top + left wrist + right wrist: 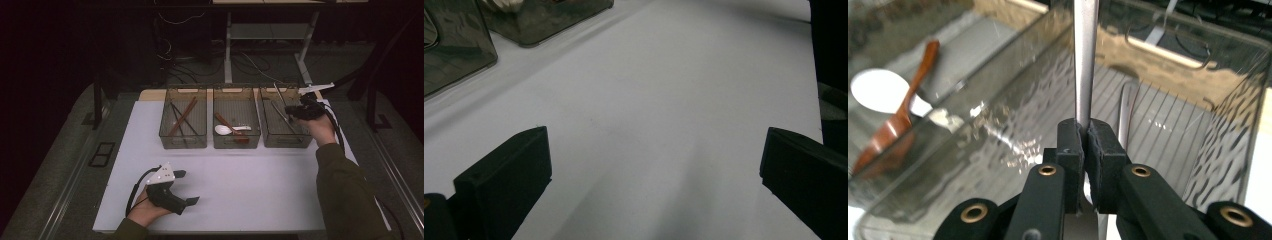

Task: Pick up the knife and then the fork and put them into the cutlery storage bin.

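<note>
Nearest you, at the lower left of the high view, your left gripper (186,188) rests on the white tabletop (250,190) with its fingers (504,185) spread wide and nothing between them; in the left gripper view you see bare white surface between the two black pads, so this hand looks parked out of the way, not working. Further up, across the middle of the high view, three clear bins stand side by side, and they seem to sort cutlery by kind: the left bin (183,142) holds chopsticks (183,117) lying crossed, and the middle bin (236,142) holds a white spoon (223,130) and a brown wooden spoon (231,127). At the upper right, your right gripper (295,111) hangs over the right bin (287,141), and its fingers (1071,150) are closed tight on a slim metal utensil (1085,65); which kind of utensil you cannot tell. In the right gripper view its shaft rises straight up the centre of the frame above the bin's ribbed floor. You hold it lengthwise to the bin, probably so it lies flat along the floor. Another metal piece (281,116) already lies in that bin, which suggests metal items belong there.
</note>
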Demonstrator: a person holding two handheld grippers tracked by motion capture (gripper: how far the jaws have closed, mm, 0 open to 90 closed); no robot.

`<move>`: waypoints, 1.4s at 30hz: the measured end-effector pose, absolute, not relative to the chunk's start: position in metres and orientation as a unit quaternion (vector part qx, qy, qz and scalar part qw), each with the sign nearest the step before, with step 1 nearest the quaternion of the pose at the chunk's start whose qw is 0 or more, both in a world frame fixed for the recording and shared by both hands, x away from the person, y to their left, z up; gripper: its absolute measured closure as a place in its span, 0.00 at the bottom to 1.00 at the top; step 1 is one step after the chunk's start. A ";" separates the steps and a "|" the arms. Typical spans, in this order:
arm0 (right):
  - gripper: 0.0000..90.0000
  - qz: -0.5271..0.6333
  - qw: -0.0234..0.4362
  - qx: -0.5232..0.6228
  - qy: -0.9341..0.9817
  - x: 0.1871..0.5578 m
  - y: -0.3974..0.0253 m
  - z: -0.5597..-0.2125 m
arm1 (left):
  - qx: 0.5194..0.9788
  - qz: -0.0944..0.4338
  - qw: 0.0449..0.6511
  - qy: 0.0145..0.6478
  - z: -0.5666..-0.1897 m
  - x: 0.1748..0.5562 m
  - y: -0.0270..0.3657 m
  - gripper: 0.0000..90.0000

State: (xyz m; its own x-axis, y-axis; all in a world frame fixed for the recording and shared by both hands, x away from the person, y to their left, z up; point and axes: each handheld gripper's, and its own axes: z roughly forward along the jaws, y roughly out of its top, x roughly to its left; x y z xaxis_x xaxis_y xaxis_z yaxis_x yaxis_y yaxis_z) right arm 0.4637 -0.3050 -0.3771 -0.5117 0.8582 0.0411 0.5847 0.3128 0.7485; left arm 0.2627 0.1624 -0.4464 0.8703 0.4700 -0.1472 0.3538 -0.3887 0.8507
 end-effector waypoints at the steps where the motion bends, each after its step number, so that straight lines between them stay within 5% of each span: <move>1: 0.93 0.361 0.185 0.456 0.792 0.465 -0.305 -0.379 | 0.831 0.059 0.494 0.248 -0.446 0.263 0.162 0.00; 17: 0.93 0.260 0.128 0.445 0.847 0.468 -0.303 -0.399 | 0.833 0.058 0.493 0.246 -0.447 0.263 0.162 0.00; 42: 0.42 0.357 0.147 0.474 0.791 0.455 -0.315 -0.376 | 0.827 0.061 0.498 0.255 -0.446 0.265 0.163 0.00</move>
State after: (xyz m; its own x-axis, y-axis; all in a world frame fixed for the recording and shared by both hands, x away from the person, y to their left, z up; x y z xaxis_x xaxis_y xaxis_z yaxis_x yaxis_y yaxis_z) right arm 0.4554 -0.3154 -0.3757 -0.5072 0.8552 0.1065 0.6455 0.2951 0.7045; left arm 0.2651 0.1632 -0.4459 0.8622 0.4828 -0.1534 0.3614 -0.3742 0.8540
